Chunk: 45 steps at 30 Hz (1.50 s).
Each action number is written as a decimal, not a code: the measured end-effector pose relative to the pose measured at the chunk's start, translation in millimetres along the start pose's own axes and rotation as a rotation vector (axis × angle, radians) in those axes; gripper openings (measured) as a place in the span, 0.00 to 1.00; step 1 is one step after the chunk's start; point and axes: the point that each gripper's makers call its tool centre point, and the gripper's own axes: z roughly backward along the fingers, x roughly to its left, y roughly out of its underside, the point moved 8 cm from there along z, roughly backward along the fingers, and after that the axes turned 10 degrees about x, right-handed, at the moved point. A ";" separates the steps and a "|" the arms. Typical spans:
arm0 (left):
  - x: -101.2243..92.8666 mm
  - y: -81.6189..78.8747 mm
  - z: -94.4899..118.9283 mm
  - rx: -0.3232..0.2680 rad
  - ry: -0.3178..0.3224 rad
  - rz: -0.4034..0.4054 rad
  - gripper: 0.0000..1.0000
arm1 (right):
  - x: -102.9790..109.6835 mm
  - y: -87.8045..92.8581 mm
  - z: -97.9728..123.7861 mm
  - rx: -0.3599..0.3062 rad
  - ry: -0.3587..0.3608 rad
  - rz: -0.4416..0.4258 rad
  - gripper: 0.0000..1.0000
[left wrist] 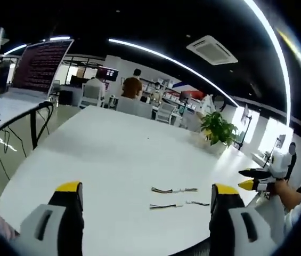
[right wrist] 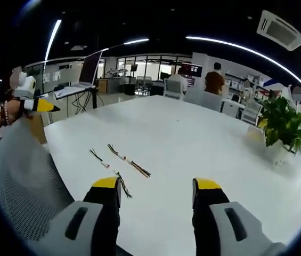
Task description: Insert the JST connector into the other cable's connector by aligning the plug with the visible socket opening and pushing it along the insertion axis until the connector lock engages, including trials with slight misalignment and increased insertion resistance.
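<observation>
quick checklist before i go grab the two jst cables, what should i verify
1. Both cables on the white table, nearer cable and farther cable: ok.
2. Cables apart, not mated: ok.
3. Left gripper open and empty: ok.
4. Right gripper open and empty: ok.
5. Which end is plug or socket: cannot tell, too small.
6. Nothing lying across the cables: ok.

Both views overlook the table (left wrist: 113, 160) (from opposite sides)
</observation>
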 end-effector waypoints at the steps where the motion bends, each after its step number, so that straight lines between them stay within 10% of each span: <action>1: 0.8 -5.4 -4.2 0.005 -0.005 -0.021 0.99 | -3.0 -3.6 -0.6 -0.003 0.010 0.006 0.52; 8: -4.6 -33.5 -28.6 0.073 0.020 -0.128 0.99 | -16.2 -31.6 -4.2 -0.063 0.034 0.004 0.51; 16: -17.3 -78.8 -49.9 -0.064 0.043 -0.154 0.99 | -24.9 -71.0 -12.9 -0.142 0.049 0.041 0.52; 27: -45.0 -107.2 -88.8 -0.099 0.100 -0.209 0.99 | -38.7 -119.2 -26.8 -0.231 0.024 0.025 0.53; 38: -42.5 -106.3 -142.5 -0.052 0.175 -0.132 0.98 | -49.9 -154.4 -55.5 -0.410 -0.072 -0.119 0.53; 45: -42.5 -79.2 -178.0 0.013 0.263 -0.247 0.98 | -50.9 -147.9 -94.0 -0.362 -0.099 -0.142 0.63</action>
